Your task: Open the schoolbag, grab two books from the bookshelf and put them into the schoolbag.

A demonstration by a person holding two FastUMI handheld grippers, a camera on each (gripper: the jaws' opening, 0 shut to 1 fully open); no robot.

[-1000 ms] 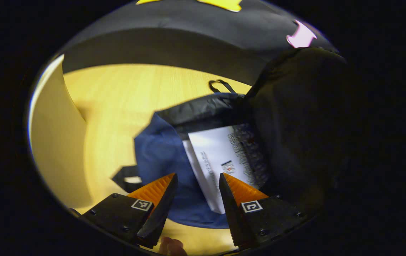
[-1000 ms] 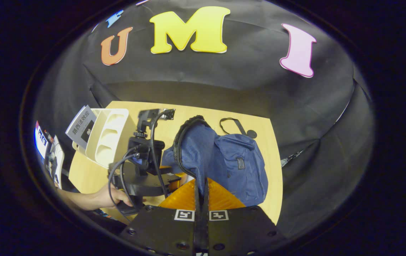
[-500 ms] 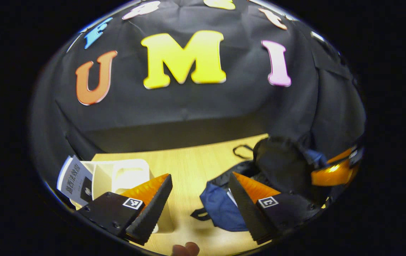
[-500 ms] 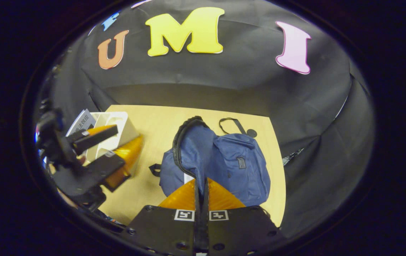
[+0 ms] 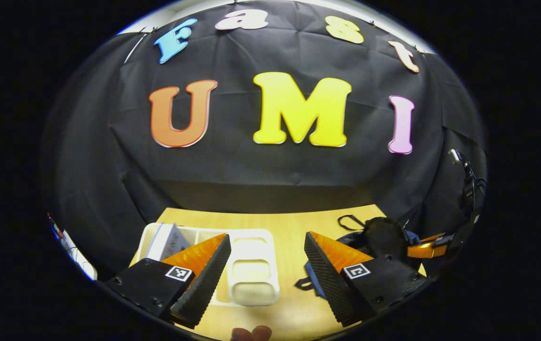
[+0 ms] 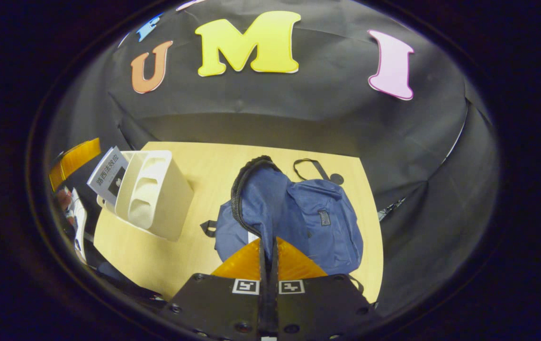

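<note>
I am holding the left gripper (image 5: 265, 258) with jaws standing wide apart, gripping nothing. The white bookshelf (image 5: 251, 267) is lying ahead between the fingers, one book (image 5: 168, 241) showing behind the left finger. The right gripper (image 6: 267, 251) is sitting with jaws pressed together on the blue schoolbag (image 6: 308, 218) flap, zipper gaping, bag just beyond the tips.

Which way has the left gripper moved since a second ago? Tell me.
Yes. The left gripper has pulled back from the schoolbag and now points toward the white bookshelf.
</note>
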